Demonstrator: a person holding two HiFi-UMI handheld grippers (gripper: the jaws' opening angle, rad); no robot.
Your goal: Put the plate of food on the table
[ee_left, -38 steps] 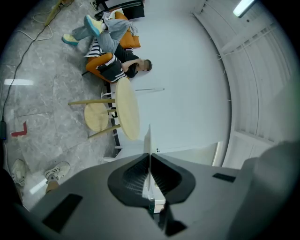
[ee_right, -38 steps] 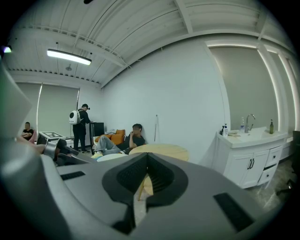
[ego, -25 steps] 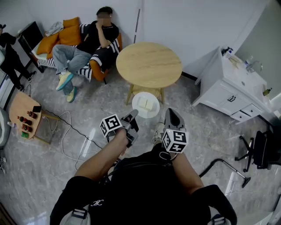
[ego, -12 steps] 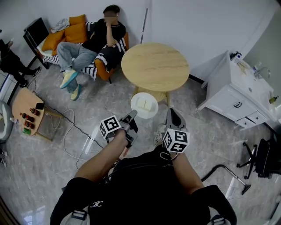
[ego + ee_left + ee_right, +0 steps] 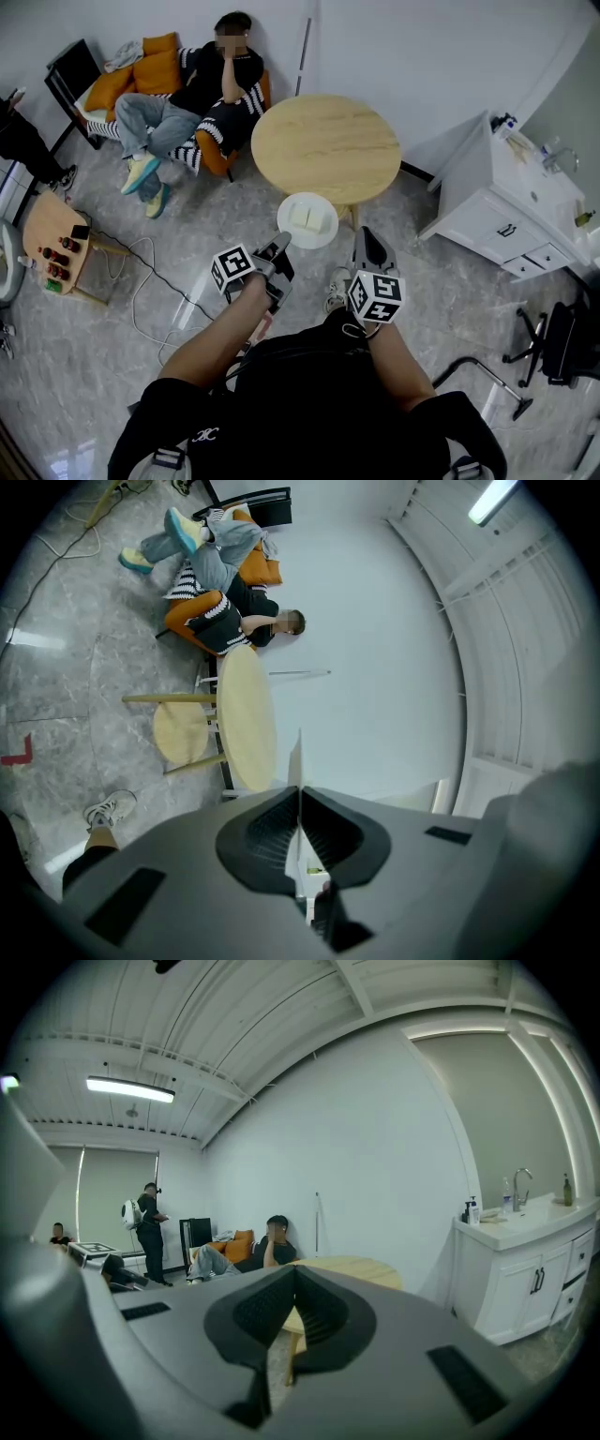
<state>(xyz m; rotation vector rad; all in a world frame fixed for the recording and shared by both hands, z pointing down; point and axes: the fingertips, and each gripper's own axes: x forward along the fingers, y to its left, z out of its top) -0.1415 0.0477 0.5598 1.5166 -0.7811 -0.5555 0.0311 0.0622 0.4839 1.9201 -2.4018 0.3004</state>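
Note:
A white plate with pale food pieces hangs over the floor, just short of the near edge of the round wooden table. My left gripper is shut on the plate's near rim. In the left gripper view the plate shows edge-on as a thin white line between the closed jaws, with the table beyond. My right gripper is held beside the plate on its right, shut and holding nothing. In the right gripper view the table lies just ahead.
A person sits on an orange sofa left of the table. A white sink cabinet stands at the right, an office chair further right. A small side table and floor cables lie at the left.
The plate and both grippers have drawn a little closer to the table's near edge. The left gripper has kept its hold on the plate.

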